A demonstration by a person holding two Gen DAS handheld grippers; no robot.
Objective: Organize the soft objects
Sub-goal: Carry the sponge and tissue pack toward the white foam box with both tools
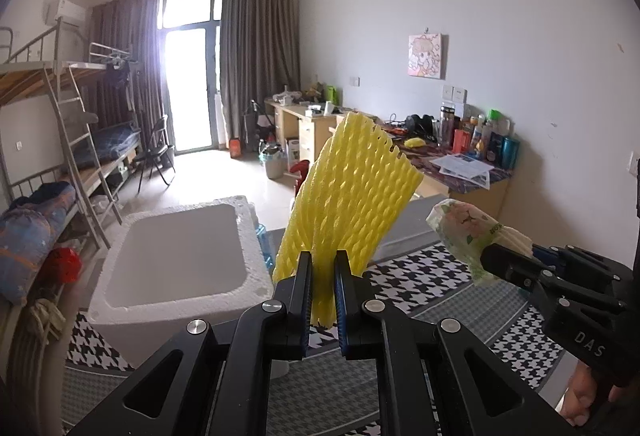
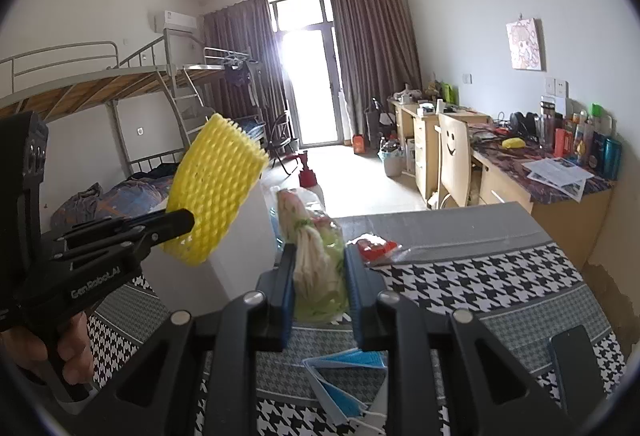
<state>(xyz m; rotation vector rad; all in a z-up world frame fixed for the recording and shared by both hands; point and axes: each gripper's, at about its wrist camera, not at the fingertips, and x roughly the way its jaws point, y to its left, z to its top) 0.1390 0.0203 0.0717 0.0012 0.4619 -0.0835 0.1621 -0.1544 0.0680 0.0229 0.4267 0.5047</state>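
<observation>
**Spotter:** Where does the box sit from what you're carrying?

**Me:** My landmark is the white rectangular foam box (image 1: 176, 256), open on top and standing on the counter with its black-and-white houndstooth cloth (image 1: 440, 284). In the left wrist view it lies ahead and to the left of my left tongs (image 1: 323, 300), so I judge my left hand the nearer one. My right tongs (image 2: 318, 292) are further off, to the right of the box.

**Spotter:** And the grips?

**Me:** The left tongs are clamped on the lower end of the yellow foam mesh fruit sleeve (image 1: 352, 196). Its long axis rises steeply from the tongs and leans right, away from the box. The right tongs are pinched on a soft floral plastic-wrapped bundle with a white gathered end (image 2: 316, 256), which points forward from them.

**Spotter:** Anything in the way?

**Me:** Nothing I can see between the sleeve and the box opening. I think the sleeve's tall free end must clear the near wall before I let go. To the right of the box, on the cloth, a small red-and-white packet (image 2: 376, 246) lies beyond the right tongs, and a blue pleated face mask (image 2: 348, 376) lies below them. Both are well apart from the box.
</observation>
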